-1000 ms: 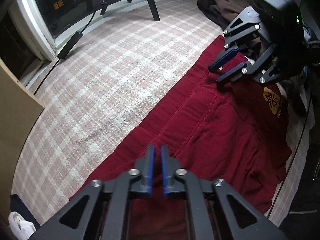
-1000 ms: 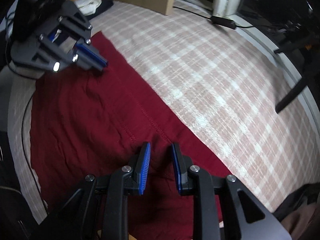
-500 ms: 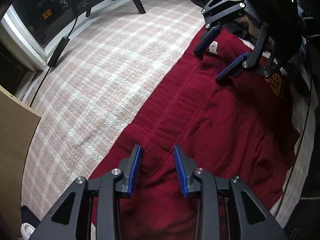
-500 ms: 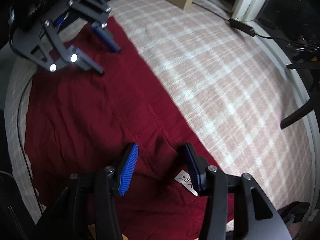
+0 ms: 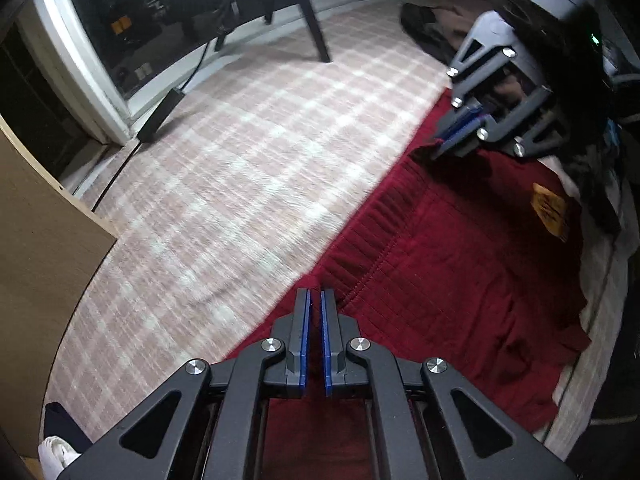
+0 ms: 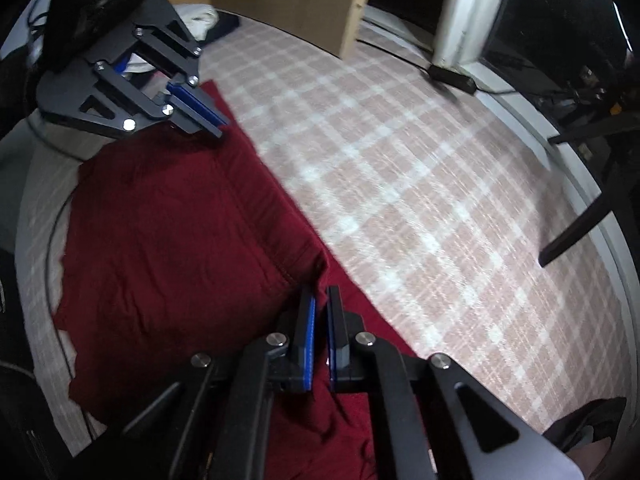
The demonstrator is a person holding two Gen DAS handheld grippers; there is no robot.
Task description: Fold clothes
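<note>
Garment: a dark red garment (image 5: 448,256) lies spread flat on a checked pink-and-white rug (image 5: 248,168) on the floor. Its ribbed hem edge (image 5: 372,216) runs diagonally between your 2 grippers.
Details: a stitched seam runs parallel to the ribbed band, and a yellow patch (image 5: 550,210) sits near the far side. The opposite edge looks rumpled.
How it will handle: I judge it soft, light and limp, a knit that sags and drapes the moment you lift it. It should not slip from the blue pads, but only the pinched spots will rise; the cloth between them will hang.
Where to hold: the ribbed edge near each end is the thickest, firmest part, so it is the sensible grip for carrying 1 half over the other.
Left gripper: your left gripper (image 5: 314,300) sits at the near end of the hem, jaws almost together. Red cloth lies right under the tips, but you cannot tell whether they pinch it.
Right gripper: your right gripper (image 6: 320,300) has its jaws clamped on a raised fold of the hem, which puckers up at the tips.
Surroundings: a brown board (image 5: 36,264) stands to the left, a dark chair leg (image 5: 316,32) beyond the rug, and dark clothes (image 5: 432,28) are heaped at the far end.
</note>
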